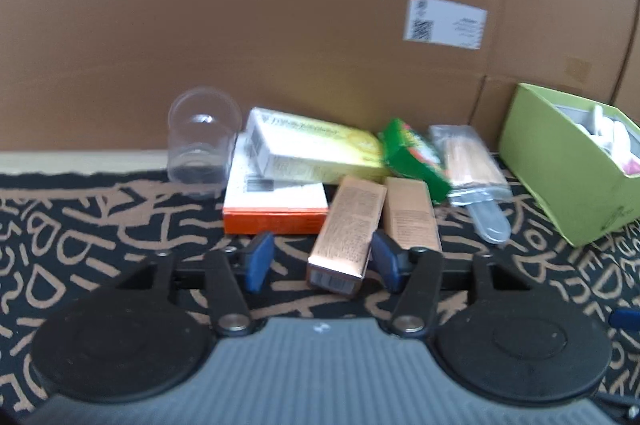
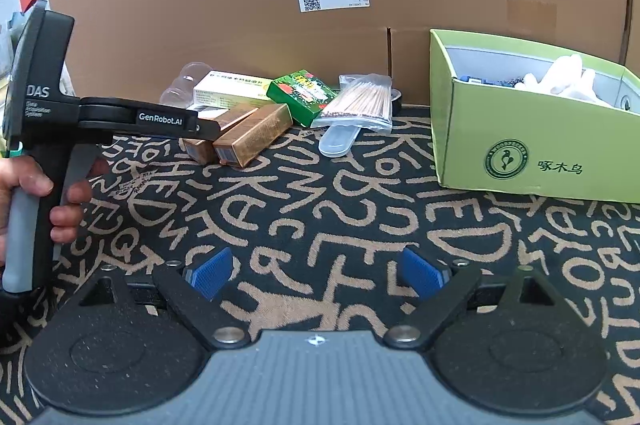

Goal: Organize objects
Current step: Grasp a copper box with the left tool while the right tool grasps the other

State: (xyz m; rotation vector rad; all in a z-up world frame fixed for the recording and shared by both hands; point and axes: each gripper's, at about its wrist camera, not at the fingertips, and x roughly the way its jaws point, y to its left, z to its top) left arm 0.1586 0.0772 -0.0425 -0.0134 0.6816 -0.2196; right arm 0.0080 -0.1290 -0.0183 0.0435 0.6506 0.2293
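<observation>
My left gripper (image 1: 322, 263) is open, its blue pads on either side of the near end of a copper-coloured box (image 1: 346, 237), the right pad close to it. A second copper box (image 1: 412, 219) lies just right of it. Both boxes (image 2: 252, 141) show in the right wrist view, with the left gripper's body (image 2: 132, 121) reaching over them. My right gripper (image 2: 316, 271) is open and empty over the patterned mat, well short of the pile. A green open box (image 2: 532, 145) holding white gloves stands at the right.
Behind the copper boxes lie a clear plastic cup (image 1: 200, 141), a yellow-white box (image 1: 316, 149) on an orange-edged box (image 1: 274, 207), a green packet (image 1: 414, 155) and a bag of wooden sticks (image 1: 472, 165). A cardboard wall (image 1: 280, 5) closes the back.
</observation>
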